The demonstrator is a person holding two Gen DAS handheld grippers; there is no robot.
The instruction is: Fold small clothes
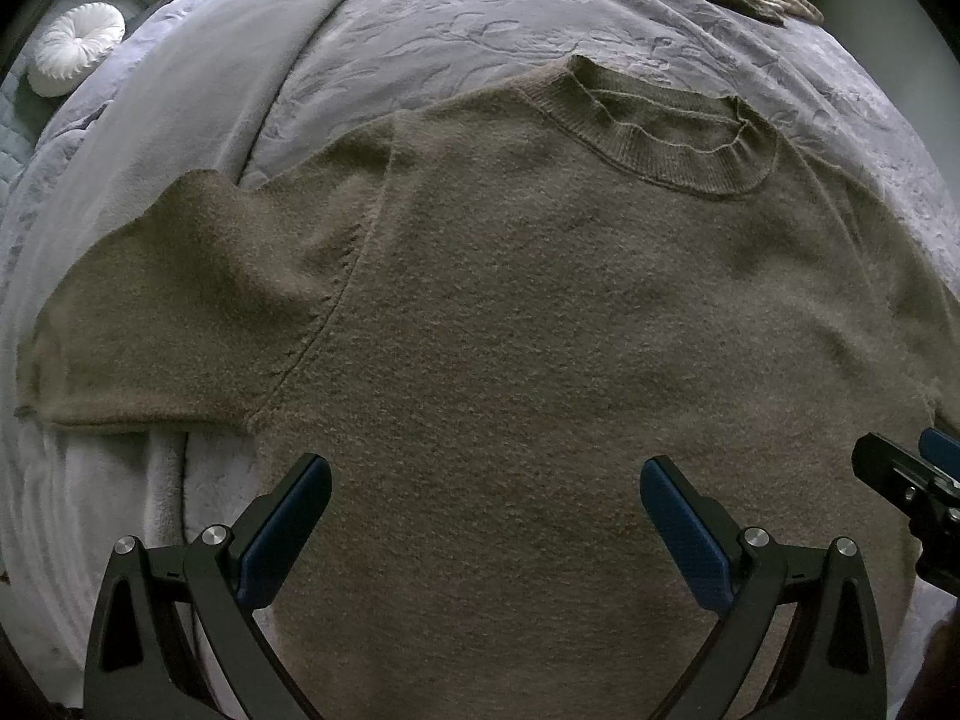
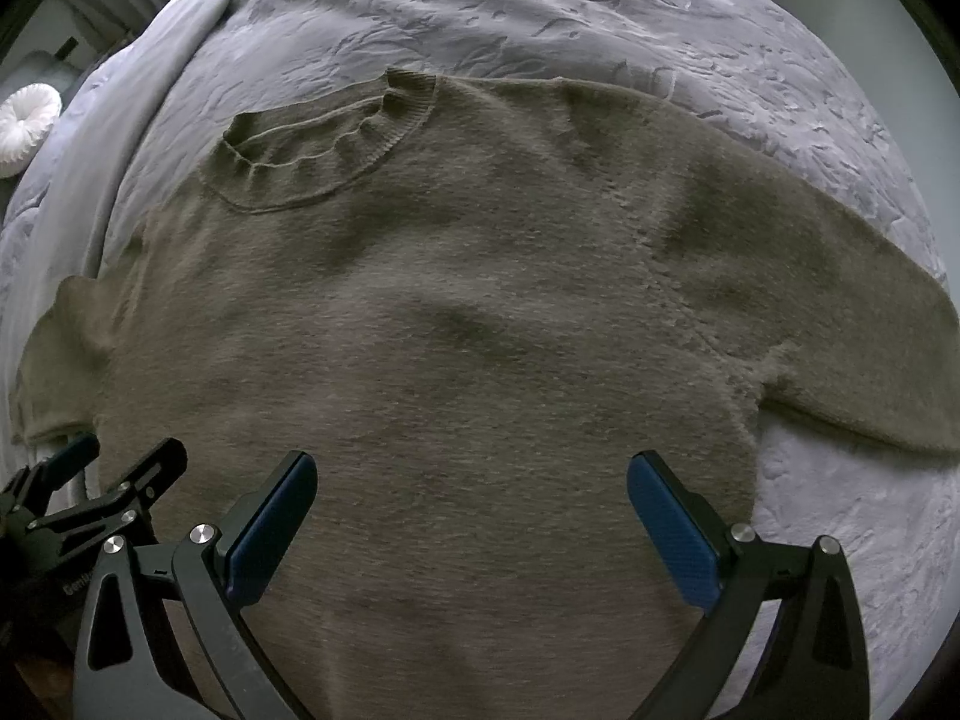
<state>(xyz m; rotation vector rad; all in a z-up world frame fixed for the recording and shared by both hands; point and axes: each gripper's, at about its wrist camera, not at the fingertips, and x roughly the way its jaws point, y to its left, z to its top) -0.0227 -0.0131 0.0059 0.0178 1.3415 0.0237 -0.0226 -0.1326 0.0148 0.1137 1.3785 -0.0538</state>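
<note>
Pale lilac embossed bedspread [image 1: 600,18] covers the bed, bare cloth open past collar and beyond right sleeve. Brown fuzzy knit short-sleeved sweater [image 1: 510,300] lies flat front-up on it, ribbed round collar [image 1: 660,144] at far edge, sleeves out to both sides, mild wrinkles mid-body. Left sleeve hem [image 1: 138,414] sits on a paler folded blanket edge [image 1: 180,120]. Left claw [image 1: 486,516] spread wide above lower body of sweater, holding nothing. Right claw [image 2: 471,510] spread wide too, just beside it, over lower right part. White round pleated cushion [image 1: 75,48] far left, off the bed
</note>
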